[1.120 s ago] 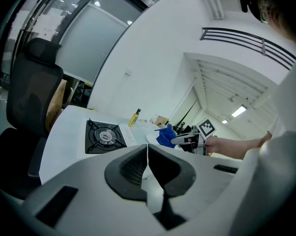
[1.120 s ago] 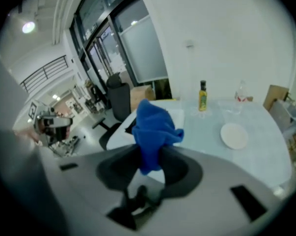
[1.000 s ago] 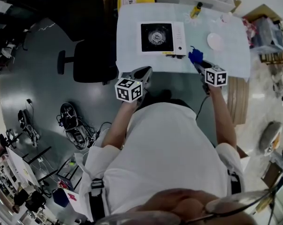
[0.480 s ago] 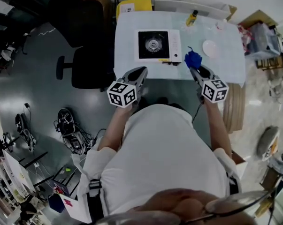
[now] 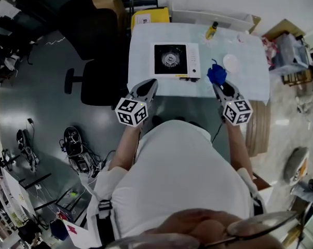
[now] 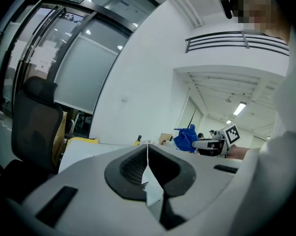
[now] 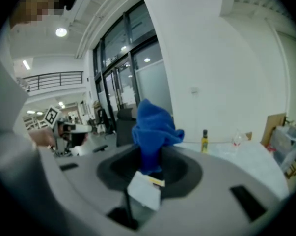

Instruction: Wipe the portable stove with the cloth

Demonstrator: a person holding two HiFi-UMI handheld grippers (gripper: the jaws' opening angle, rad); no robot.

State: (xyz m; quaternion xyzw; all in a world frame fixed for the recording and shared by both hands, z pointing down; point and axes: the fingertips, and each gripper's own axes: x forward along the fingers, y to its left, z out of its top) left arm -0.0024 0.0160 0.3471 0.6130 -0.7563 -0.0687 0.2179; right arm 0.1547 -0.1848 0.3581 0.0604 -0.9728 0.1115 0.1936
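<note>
right gripper view shows the right claw (image 7: 148,167) pinching the soft-looking, limp blue cloth (image 7: 153,128) by a bunched end; left claw (image 6: 148,157) pressed together, empty. portable stove (image 5: 176,60) sits left-of-centre on the surface (image 5: 244,84).

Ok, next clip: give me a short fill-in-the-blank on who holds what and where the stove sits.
The cloth clamped in the right gripper is ___ in colour.
The left gripper has its jaws ___, with nothing between them.
On the table, the portable stove stands to the ___ of the cloth in the head view.
Missing words: blue; shut; left.
</note>
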